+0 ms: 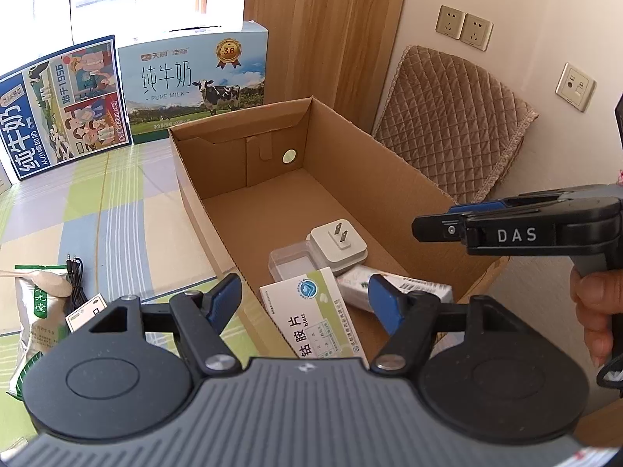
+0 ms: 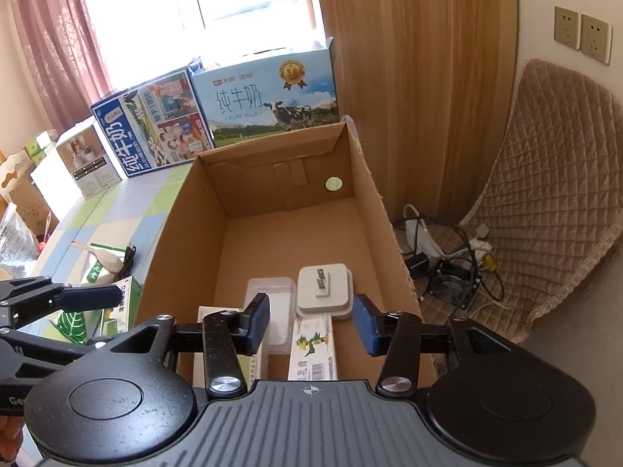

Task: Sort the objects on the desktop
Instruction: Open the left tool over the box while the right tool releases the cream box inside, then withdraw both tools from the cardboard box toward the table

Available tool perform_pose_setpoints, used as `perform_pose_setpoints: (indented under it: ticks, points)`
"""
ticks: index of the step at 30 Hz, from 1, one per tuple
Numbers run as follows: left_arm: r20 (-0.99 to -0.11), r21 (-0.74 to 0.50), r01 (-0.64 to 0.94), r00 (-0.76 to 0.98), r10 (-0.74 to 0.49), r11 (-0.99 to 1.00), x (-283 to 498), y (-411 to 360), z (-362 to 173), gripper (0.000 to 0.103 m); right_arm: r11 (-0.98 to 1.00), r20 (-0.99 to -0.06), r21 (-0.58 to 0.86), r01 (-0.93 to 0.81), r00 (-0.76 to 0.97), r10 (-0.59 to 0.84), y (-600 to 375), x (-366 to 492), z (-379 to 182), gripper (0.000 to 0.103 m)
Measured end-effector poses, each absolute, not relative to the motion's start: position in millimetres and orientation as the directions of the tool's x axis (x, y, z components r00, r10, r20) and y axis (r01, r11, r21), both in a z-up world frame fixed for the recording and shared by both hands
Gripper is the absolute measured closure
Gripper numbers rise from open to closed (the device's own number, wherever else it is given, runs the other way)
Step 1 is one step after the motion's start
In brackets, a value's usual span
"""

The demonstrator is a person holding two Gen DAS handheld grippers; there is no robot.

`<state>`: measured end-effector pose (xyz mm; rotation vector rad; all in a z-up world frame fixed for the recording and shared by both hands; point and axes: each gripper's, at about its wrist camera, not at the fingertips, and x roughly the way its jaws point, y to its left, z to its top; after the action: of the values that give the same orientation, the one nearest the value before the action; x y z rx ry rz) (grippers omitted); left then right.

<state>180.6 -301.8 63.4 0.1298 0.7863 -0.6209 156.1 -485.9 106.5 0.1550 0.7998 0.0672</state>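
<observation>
- Checked green, blue and white cloth covers the surface (image 1: 97, 202), with two printed milk cartons (image 2: 268, 97) standing along its far edge in front of a bright window.
- An open brown cardboard box (image 2: 373, 210) sits on the surface beside a wooden wall panel.
- Inside the box, near its close end, lie a white two-prong plug adapter (image 2: 325, 290), a clear plastic case (image 1: 290, 262), a white-and-green medicine box (image 1: 311, 311) and a white carton with a green dragon print (image 2: 311, 346).
- My left jaws (image 1: 303, 303) stand spread and empty over the box's near corner.
- My right jaws (image 2: 311, 323) are parted above the dragon carton, pinching nothing.
- Left of the box lie a green-and-silver foil pouch (image 1: 35, 311), a wooden spoon (image 1: 48, 282) and a coiled black audio cable (image 1: 76, 280).
</observation>
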Motion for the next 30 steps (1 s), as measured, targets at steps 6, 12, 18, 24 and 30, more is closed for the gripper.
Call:
perform_pose_setpoints:
  ticks: [6,12,18,24,30]
  points:
    - [-0.692,-0.120,0.558,0.546,-0.472,0.821,177,-293,66,0.035,0.984,-0.711,0.176,0.012,0.693,0.118,-487,148,106,0.054]
    - [-0.688,-0.120,0.551,0.554,-0.469,0.826,170,-284,71,0.035,0.985,-0.715,0.175,0.009,0.688,0.121,-481,138,108,0.051]
    - [-0.683,-0.115,0.541,0.566,-0.462,0.833,162,-273,77,0.035,0.986,-0.715,0.164,-0.001,0.689,0.120,-469,127,113,0.041]
    - [-0.677,-0.111,0.523,0.582,-0.450,0.845,153,-250,84,0.030,0.987,-0.701,0.158,-0.024,0.701,0.129,-451,117,123,0.017]
    - [-0.679,-0.098,0.486,0.606,-0.415,0.869,149,-212,91,0.025,0.987,-0.689,0.149,-0.059,0.710,0.146,-427,112,134,0.002]
